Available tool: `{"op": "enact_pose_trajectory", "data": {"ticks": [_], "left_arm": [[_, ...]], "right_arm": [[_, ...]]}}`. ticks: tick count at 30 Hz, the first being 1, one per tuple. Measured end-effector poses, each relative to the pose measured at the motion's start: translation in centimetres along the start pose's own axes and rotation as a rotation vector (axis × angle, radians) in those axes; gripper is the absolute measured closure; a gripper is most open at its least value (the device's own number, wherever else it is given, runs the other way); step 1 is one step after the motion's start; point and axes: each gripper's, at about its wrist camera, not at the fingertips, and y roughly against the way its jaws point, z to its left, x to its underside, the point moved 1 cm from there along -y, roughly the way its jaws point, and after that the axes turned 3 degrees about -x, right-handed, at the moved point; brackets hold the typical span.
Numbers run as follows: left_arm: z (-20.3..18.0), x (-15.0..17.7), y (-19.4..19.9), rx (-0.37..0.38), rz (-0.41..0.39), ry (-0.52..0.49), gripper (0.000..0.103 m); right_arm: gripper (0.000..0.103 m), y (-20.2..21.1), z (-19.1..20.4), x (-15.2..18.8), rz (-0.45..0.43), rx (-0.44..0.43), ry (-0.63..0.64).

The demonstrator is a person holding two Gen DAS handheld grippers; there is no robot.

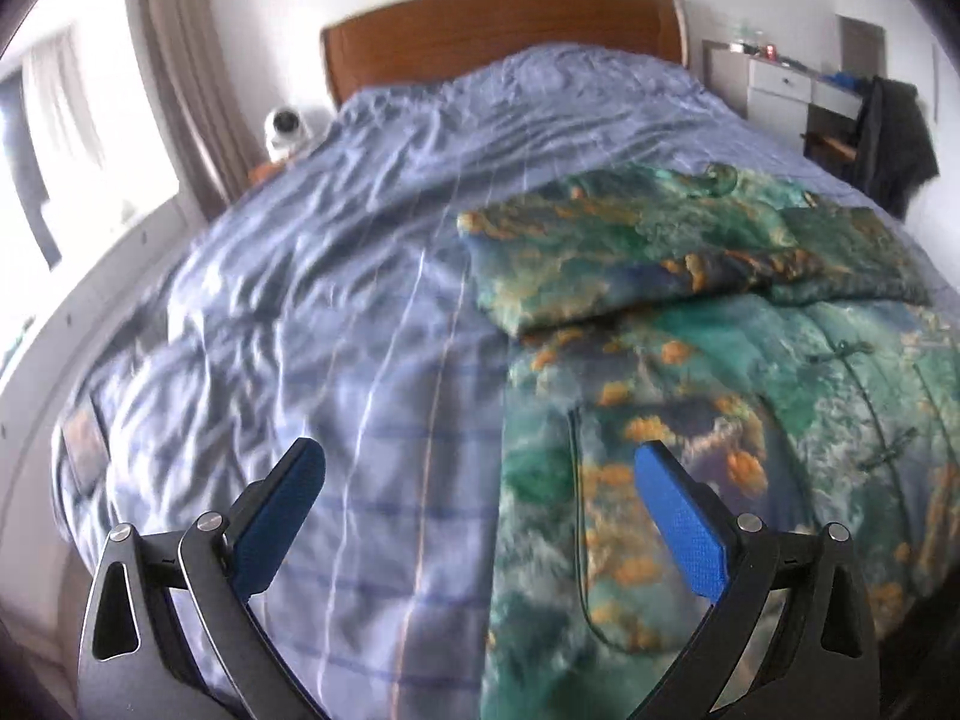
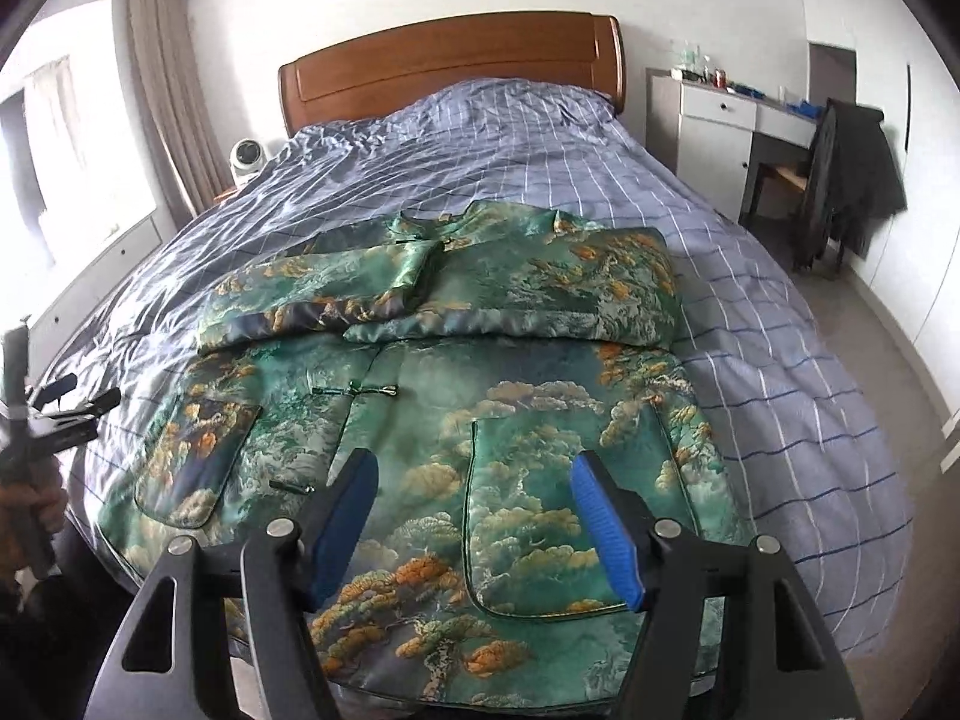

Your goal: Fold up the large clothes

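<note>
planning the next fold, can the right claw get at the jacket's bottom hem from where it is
Probably yes. The right claw hangs open just above the jacket, nothing lies on the near hem, and the left claw is off to the side.

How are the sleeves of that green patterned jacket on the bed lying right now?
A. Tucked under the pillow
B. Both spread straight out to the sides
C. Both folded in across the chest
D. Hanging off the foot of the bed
C. In the right wrist view both sleeves lie folded inward over the chest of the green jacket, meeting near the collar, on the checked blue bedcover.
</note>
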Motion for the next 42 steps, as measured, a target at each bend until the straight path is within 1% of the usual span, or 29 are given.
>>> {"op": "enact_pose_trajectory", "data": {"ticks": [1,3,6,8,12,14,18,21,24,30,32,36,38,42], "left_arm": [[0.1,0.2,0.2,0.007,0.01,0.018,0.0],[0.5,1.0,0.5,0.056,0.029,0.063,0.0],[0.8,1.9,0.7,0.1,0.058,0.105,0.0],[0.8,2.3,0.6,0.113,0.085,0.099,0.0],[0.2,3.1,0.7,0.101,0.095,0.051,0.0],[0.1,3.7,0.6,0.105,0.115,0.031,0.0],[0.2,4.9,0.1,0.135,0.168,0.027,0.001],[0.5,5.3,-0.1,0.174,0.182,0.042,0.001],[0.5,5.7,-0.7,0.217,0.22,0.05,0.001],[-0.4,6.1,-1.5,0.258,0.27,0.03,0.001],[-0.4,6.3,-1.8,0.267,0.282,0.041,0.001],[-0.2,6.8,-3.1,0.313,0.324,0.07,0.001],[-0.4,7.0,-3.5,0.328,0.335,0.07,0.001],[-1.3,7.4,-4.1,0.378,0.362,0.045,0.001]], "right_arm": [[0.034,0.1,0.1,0.1,0.0,0.005,0.009],[0.034,0.2,0.1,0.5,0.002,0.012,0.02],[0.034,0.4,-0.3,1.0,0.004,0.02,0.016],[0.034,0.5,-1.0,1.3,0.009,0.025,-0.001],[0.034,0.3,-2.3,1.7,0.022,0.037,-0.052],[0.034,0.4,-3.0,1.8,0.027,0.046,-0.067],[0.034,0.7,-4.0,2.0,0.03,0.082,-0.053],[0.034,0.6,-5.1,2.2,0.053,0.114,-0.036],[0.034,0.7,-7.2,2.3,0.087,0.169,-0.025],[0.034,1.4,-10.9,3.4,0.118,0.224,-0.058],[0.034,1.1,-11.7,4.0,0.136,0.221,-0.066],[0.034,-0.2,-13.6,5.1,0.195,0.199,-0.096],[0.034,-1.0,-14.8,5.6,0.243,0.167,-0.147],[0.034,-1.9,-16.1,6.4,0.285,0.134,-0.195]]}}
